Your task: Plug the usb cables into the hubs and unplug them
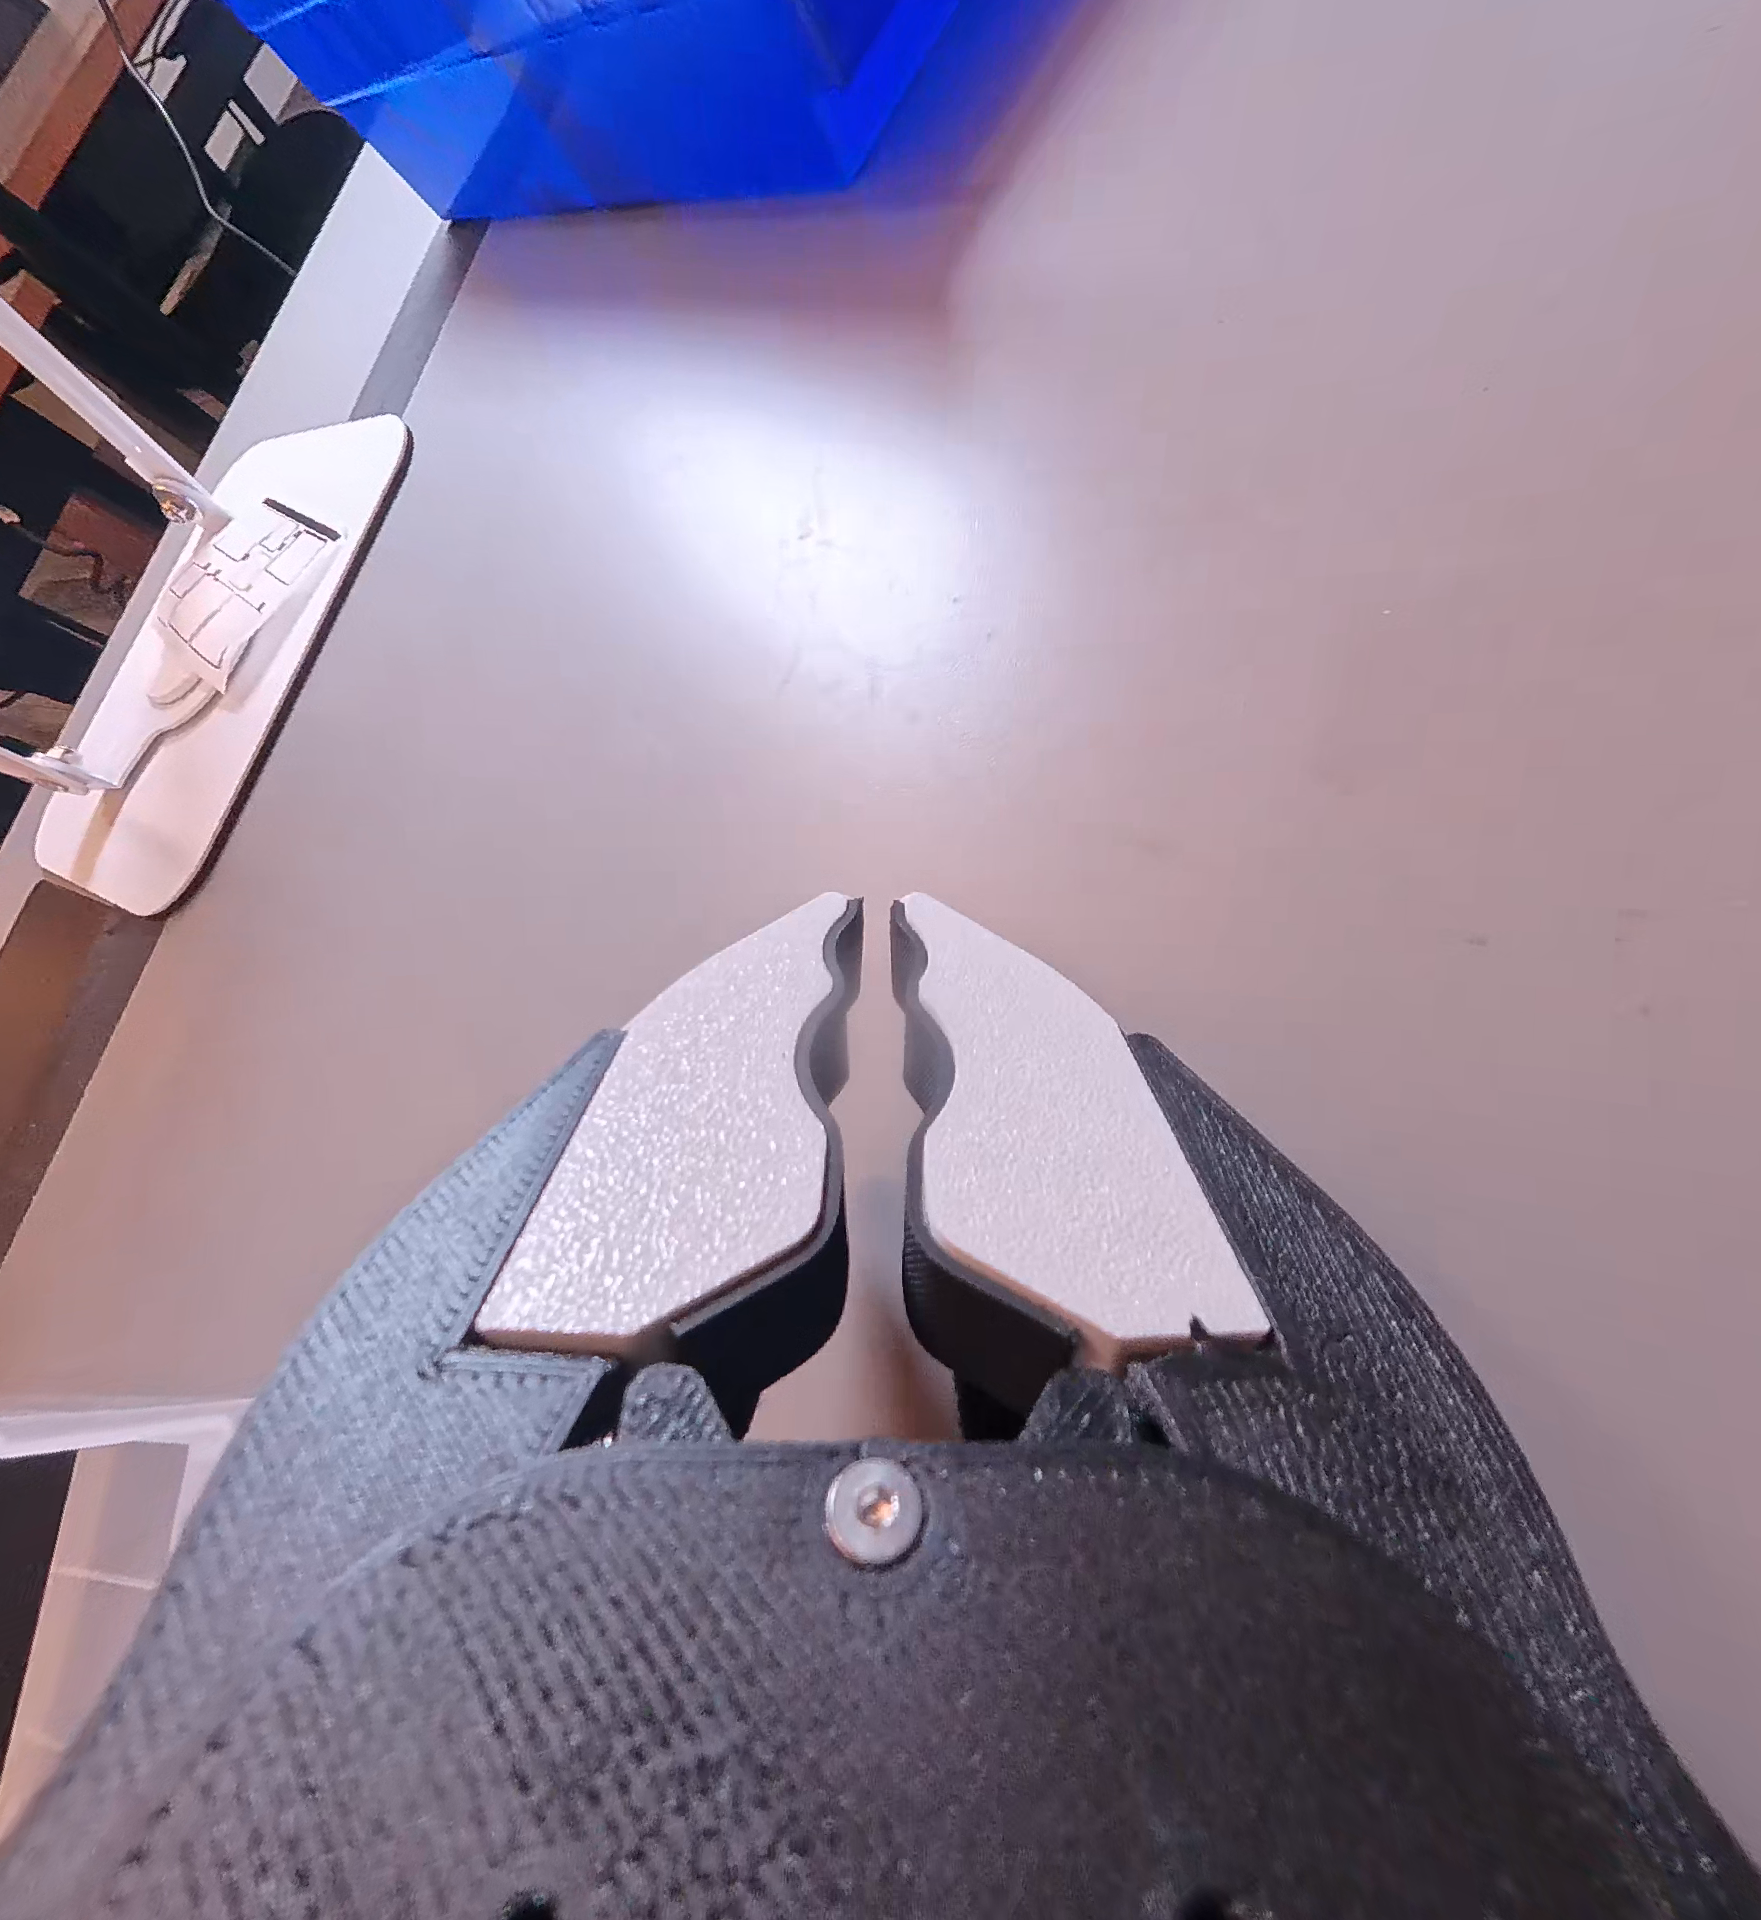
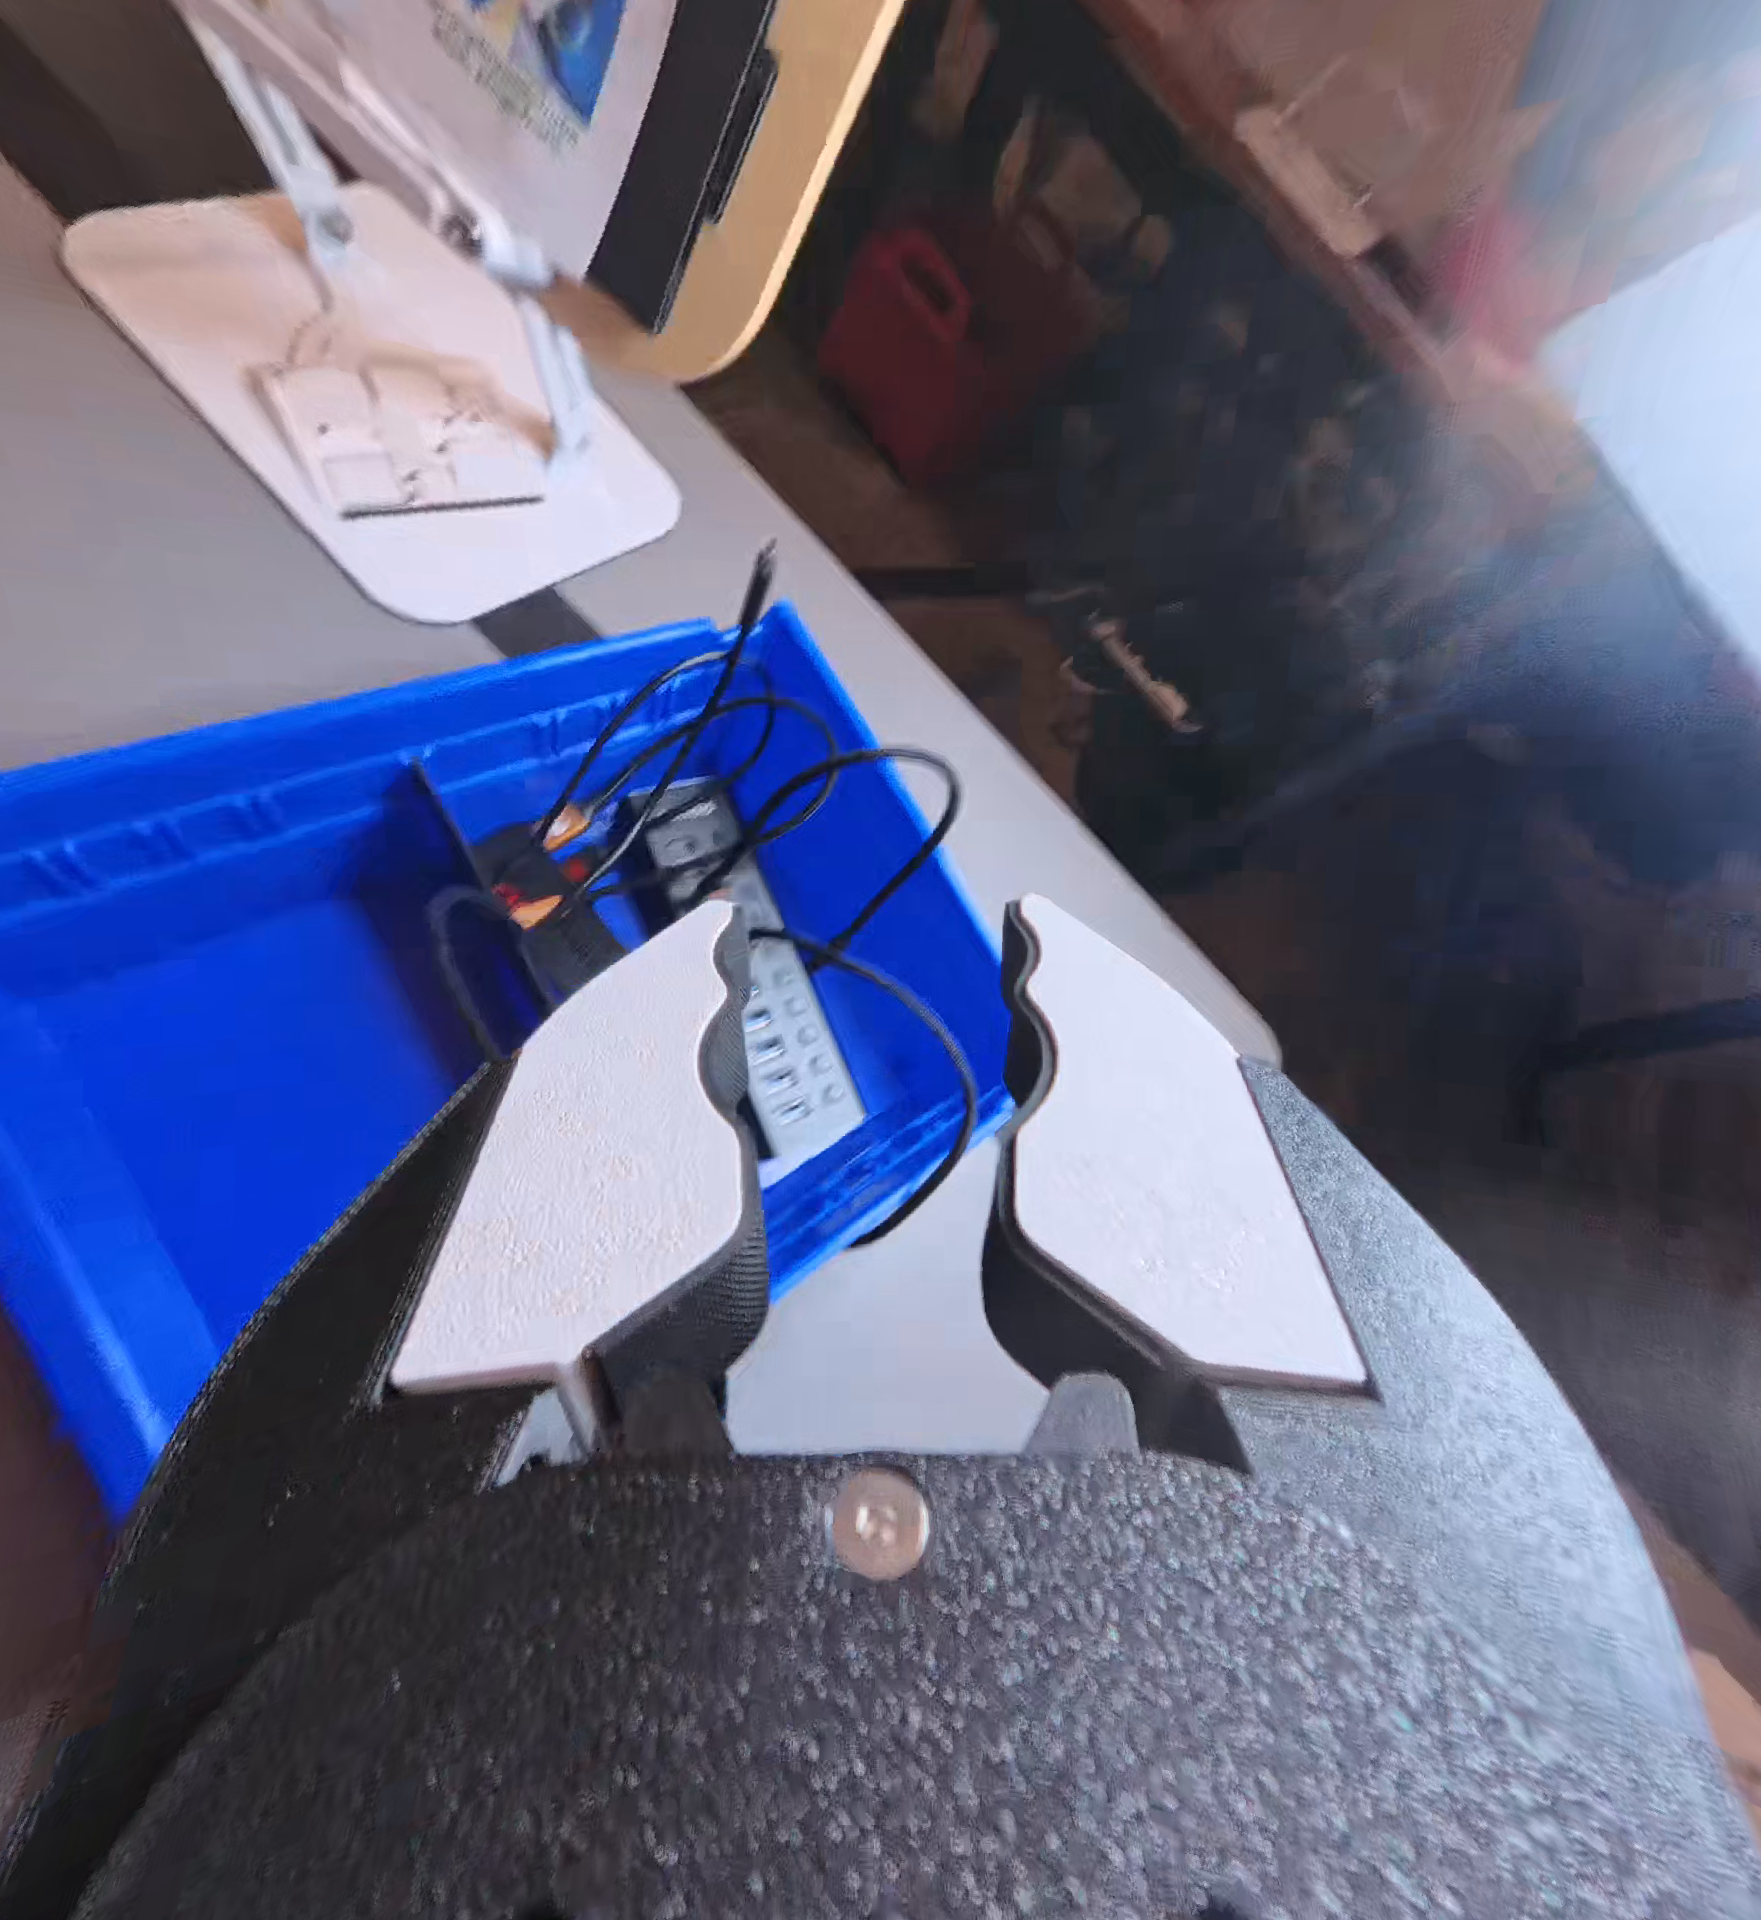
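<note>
In the right wrist view a blue bin (image 2: 180,997) sits on the grey table. Its right compartment holds a grey USB hub (image 2: 798,1023), a black hub (image 2: 543,914) and thin black cables (image 2: 855,810) looping above the rim. My right gripper (image 2: 868,914) is open and empty, hovering over the bin's near right corner above the grey hub. In the left wrist view my left gripper (image 1: 876,909) is shut with only a thin slit between the tips, empty, over bare table. The blue bin (image 1: 585,94) shows at the top of that view.
A white stand base (image 1: 221,665) with thin white arms sits at the table's left edge; one (image 2: 377,405) also shows beyond the bin in the right wrist view. The table edge (image 2: 1063,831) runs just right of the bin. A clear plastic box (image 1: 55,1507) is at lower left. My right fingertips sit around 50 centimeters from my left ones. Measured from the fingertips, the white stand base (image 1: 221,665) is 35 centimeters or so from the left gripper and 40 centimeters from the right. Look for it in the right wrist view (image 2: 295,382) too.
</note>
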